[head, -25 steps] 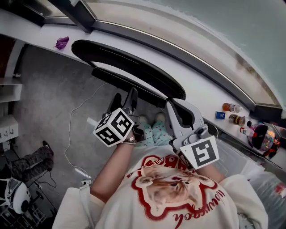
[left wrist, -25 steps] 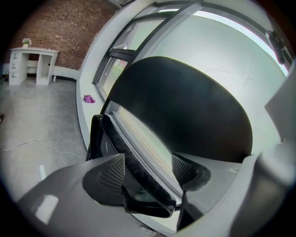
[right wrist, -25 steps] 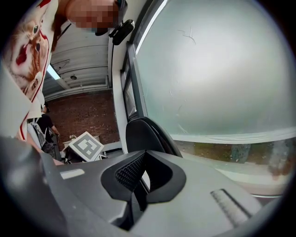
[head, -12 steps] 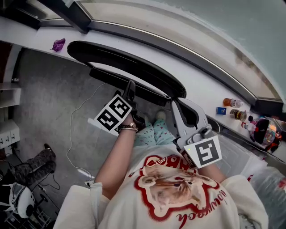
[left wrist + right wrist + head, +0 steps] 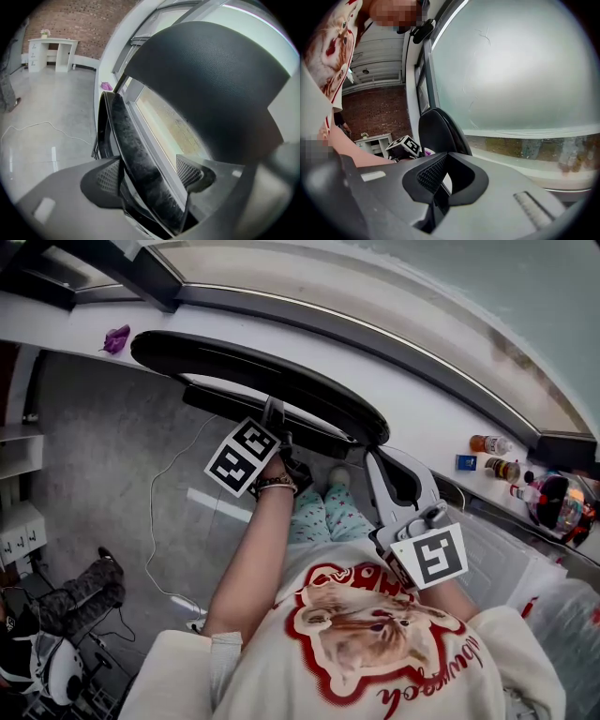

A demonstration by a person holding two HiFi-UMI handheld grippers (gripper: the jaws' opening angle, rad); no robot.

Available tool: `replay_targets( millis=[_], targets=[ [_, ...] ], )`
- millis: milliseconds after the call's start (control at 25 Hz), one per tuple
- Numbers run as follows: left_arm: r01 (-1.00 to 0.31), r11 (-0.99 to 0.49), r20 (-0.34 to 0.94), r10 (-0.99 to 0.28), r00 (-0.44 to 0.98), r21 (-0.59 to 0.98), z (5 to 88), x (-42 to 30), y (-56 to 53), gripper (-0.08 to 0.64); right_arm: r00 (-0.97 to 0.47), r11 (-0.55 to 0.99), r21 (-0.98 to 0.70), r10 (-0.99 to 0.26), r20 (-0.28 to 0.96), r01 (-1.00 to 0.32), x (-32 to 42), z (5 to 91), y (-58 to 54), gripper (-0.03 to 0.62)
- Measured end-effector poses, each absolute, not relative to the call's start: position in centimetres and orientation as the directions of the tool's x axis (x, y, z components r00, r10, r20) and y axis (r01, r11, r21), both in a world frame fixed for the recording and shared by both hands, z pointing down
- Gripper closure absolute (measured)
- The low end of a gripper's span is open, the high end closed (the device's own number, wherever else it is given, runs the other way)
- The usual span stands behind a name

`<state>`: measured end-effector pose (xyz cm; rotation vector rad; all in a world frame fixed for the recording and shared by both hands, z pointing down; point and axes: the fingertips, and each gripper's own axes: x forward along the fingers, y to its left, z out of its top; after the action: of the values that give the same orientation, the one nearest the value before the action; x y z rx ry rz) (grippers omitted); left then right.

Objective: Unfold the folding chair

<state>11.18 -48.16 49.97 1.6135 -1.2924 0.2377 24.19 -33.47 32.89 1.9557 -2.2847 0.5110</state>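
Folding chair (image 5: 133, 150) edge runs between the left gripper's (image 5: 150, 174) parted jaws; right gripper's (image 5: 439, 182) jaws closed, empty.

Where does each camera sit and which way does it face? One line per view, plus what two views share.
Head view: on the head, steeply down at the folding chair; shows left gripper, right gripper, forearm, shirt.
Left gripper view: on the left gripper, along its open jaws at the chair's rim between them.
Right gripper view: on the right gripper, past shut jaws toward chair and window; shows forearm, shirt.
Shared: head and right gripper views both show the left gripper's marker cube.
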Motion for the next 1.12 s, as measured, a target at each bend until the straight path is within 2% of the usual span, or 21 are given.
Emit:
replay_targets(
  millis=[240, 600, 960, 1120],
  targets=[
    [-0.827, 0.116, 0.707, -0.591, 0.388, 0.551, 51.3, 11.7, -48.5, 0.227, -0.153, 0.100, -0.182, -0.941, 0.302, -0.978, 25.0, 33.5, -32.7, 0.569],
    [-0.813, 0.158, 0.732, -0.553, 0.398, 0.561, 53.1, 12.5, -48.9, 0.295, -0.110, 0.053, -0.179, -0.939, 0.326, -0.983, 26.2, 35.2, -31.6, 0.569],
    [-0.779, 0.187, 0.713, -0.568, 0.411, 0.599, 53.3, 12.7, -48.9, 0.308, -0.083, 0.017, -0.159, -0.903, 0.422, -0.987, 26.5, 39.6, -30.0, 0.568],
    [-0.769, 0.182, 0.699, -0.578, 0.420, 0.613, 53.3, 12.6, -49.0, 0.307, -0.065, -0.013, -0.152, -0.867, 0.494, -0.988, 26.4, 42.4, -29.6, 0.511]
  ],
)
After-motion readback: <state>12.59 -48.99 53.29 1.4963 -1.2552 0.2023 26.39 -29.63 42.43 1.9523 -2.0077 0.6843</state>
